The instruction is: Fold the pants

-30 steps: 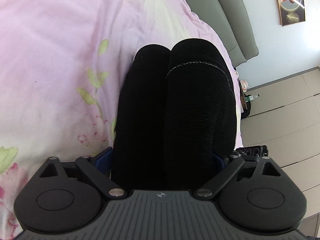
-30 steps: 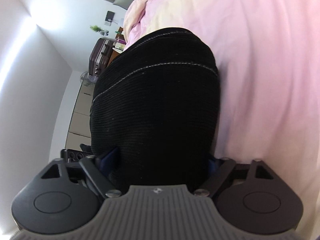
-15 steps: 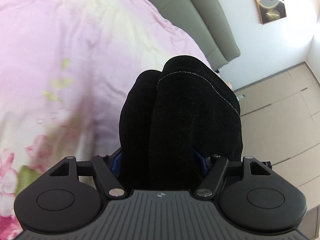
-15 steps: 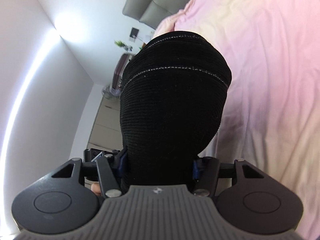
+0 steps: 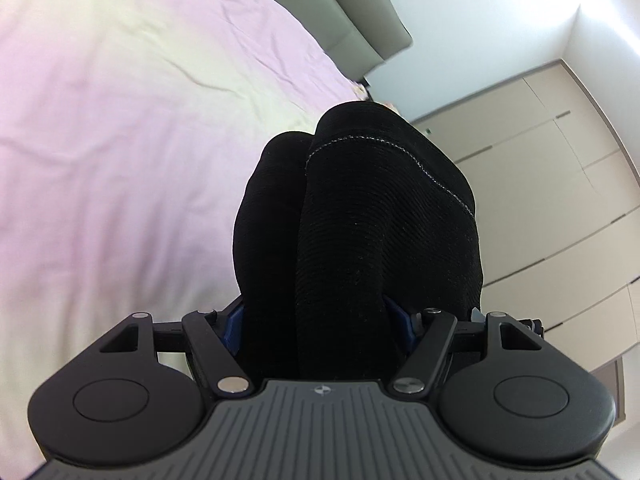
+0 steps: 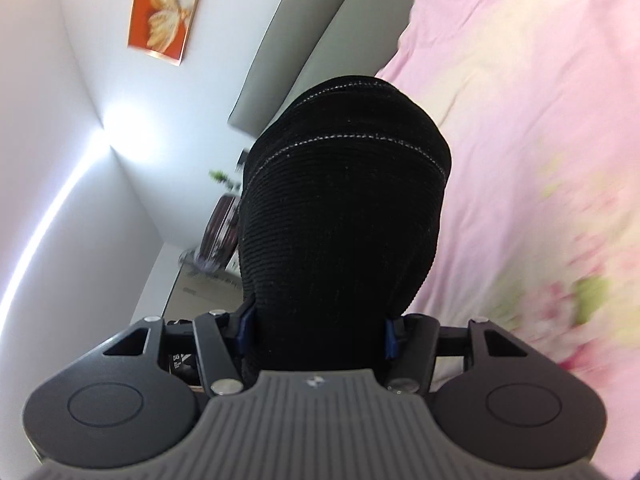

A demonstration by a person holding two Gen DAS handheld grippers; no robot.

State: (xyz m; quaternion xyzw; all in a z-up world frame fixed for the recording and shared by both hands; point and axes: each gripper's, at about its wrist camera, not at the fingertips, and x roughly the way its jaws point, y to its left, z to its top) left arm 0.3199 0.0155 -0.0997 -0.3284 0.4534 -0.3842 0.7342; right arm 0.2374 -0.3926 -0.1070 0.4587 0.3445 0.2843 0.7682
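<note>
A: Since both jaws narrowed a second ago, is the pants bundle held?

B: Yes. The left gripper and right gripper each pinch thick black folds, now lifted off the bed. Carrying or laying over comes next, I'd guess.

Both wrist cameras look forward, close, sharing the pink bed.

Bed covered by pink floral bedspread. Grey padded headboard set against white wall. Framed orange picture hung on wall. Beige wardrobe doors seen beside bed. Blurred plant (small, green) located near corner. Room brightly lit.
</note>
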